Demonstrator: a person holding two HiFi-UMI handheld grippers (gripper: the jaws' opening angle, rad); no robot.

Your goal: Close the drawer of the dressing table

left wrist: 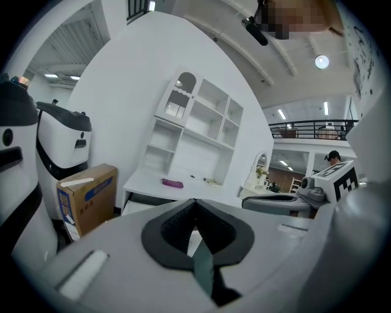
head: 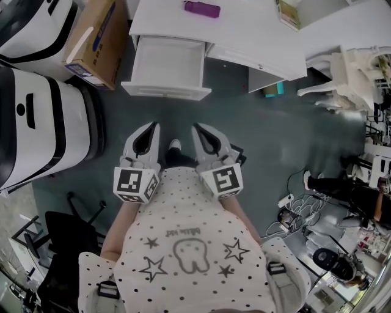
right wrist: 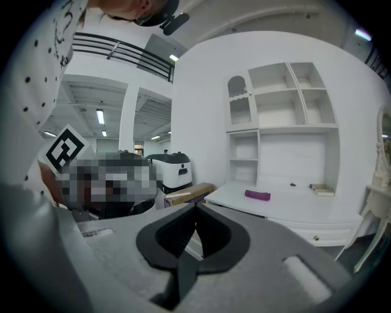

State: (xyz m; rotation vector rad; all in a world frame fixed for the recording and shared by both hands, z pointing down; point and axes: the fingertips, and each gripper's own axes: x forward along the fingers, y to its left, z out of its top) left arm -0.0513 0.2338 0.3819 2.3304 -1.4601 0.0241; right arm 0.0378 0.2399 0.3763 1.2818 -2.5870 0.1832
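The white dressing table [head: 244, 30] stands at the top of the head view, and its left drawer [head: 166, 64] is pulled out and looks empty. A purple object [head: 202, 8] lies on the tabletop. My left gripper [head: 154, 127] and right gripper [head: 197, 128] are held side by side close to my body. They point at the drawer front, a short way off it and touching nothing. Both are shut with nothing between the jaws, as the left gripper [left wrist: 195, 203] and right gripper [right wrist: 195, 208] show in their own views. The table [left wrist: 153, 181] shows beyond the left jaws.
A cardboard box [head: 98, 36] leans left of the drawer, beside a white and black machine [head: 43, 122]. White chairs [head: 348, 73] stand at the right, with cables [head: 299, 208] on the floor below them. A black chair [head: 61, 244] is at lower left. A shelf unit [right wrist: 281, 122] tops the table.
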